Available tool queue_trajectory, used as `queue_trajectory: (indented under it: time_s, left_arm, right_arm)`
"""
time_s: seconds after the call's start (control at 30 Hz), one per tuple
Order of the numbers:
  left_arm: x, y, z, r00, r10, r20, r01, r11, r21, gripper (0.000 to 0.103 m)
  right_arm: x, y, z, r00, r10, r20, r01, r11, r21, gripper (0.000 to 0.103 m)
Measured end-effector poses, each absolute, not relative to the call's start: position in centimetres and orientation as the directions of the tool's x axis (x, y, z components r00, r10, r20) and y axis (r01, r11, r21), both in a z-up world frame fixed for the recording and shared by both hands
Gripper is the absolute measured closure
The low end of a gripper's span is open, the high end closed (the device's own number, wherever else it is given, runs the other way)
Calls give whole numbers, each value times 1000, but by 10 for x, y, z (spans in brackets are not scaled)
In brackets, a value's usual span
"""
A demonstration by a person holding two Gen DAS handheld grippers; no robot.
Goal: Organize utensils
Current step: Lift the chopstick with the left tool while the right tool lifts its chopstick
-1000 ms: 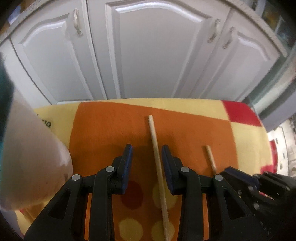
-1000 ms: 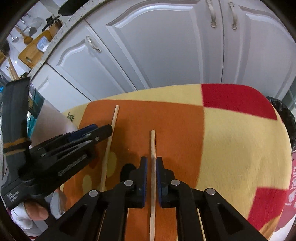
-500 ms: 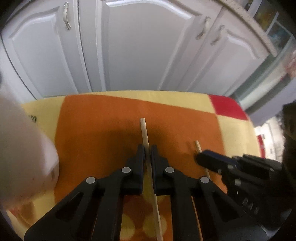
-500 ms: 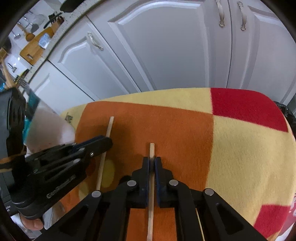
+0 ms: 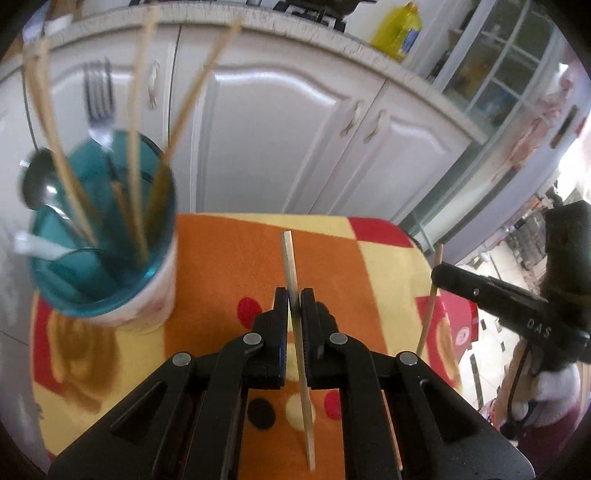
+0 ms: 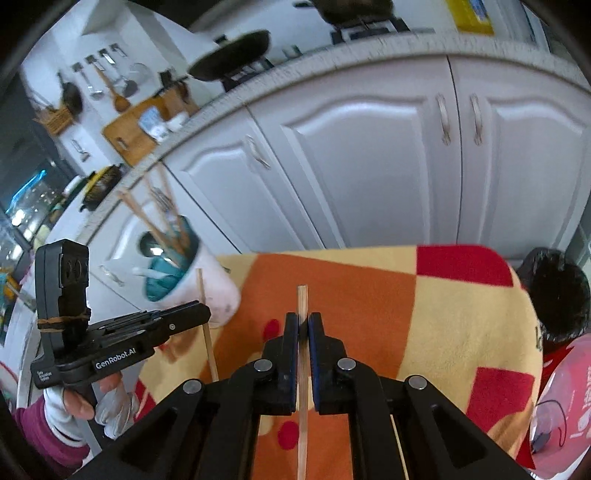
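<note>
While each gripper clamps a chopstick above the blanket, left gripper [image 5: 294, 297] on one chopstick [image 5: 291, 269], right gripper [image 6: 303, 323] on the other chopstick [image 6: 302, 299], the cup [image 5: 110, 236] stands near the blanket's [image 5: 229, 266] far left corner.

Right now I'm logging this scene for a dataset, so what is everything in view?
Chopstick: one, pale wood, clamped in left gripper.
Second chopstick: one, pale wood, clamped in right gripper.
Cup: one, teal inside, white outside, on the blanket's left, holding chopsticks, a fork and a spoon.
Blanket: one, orange, yellow and red.
Cabinets: white, behind.
Bottle: one, yellow, on the counter.
Left gripper: black, shut.
Right gripper: black, shut.
</note>
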State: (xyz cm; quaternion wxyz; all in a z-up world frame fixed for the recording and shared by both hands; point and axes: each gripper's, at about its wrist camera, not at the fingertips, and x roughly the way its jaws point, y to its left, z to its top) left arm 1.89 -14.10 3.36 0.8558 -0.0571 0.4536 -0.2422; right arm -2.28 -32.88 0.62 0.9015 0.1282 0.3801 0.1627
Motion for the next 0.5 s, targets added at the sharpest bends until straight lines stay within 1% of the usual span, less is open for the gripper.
queue_trajectory:
  time_s: [0.2,0.5]
  left_arm:
    - [-11,-115,65,516,-482,-708,395,868,-302,98]
    - [-34,-79,96,579,-475,-663,382,876,-294,99]
  right_arm:
    - [-37,-305,30,675,397,-621,-258,917,306,98]
    - [-42,-282,59,703,392,-593,-298,920,255,98]
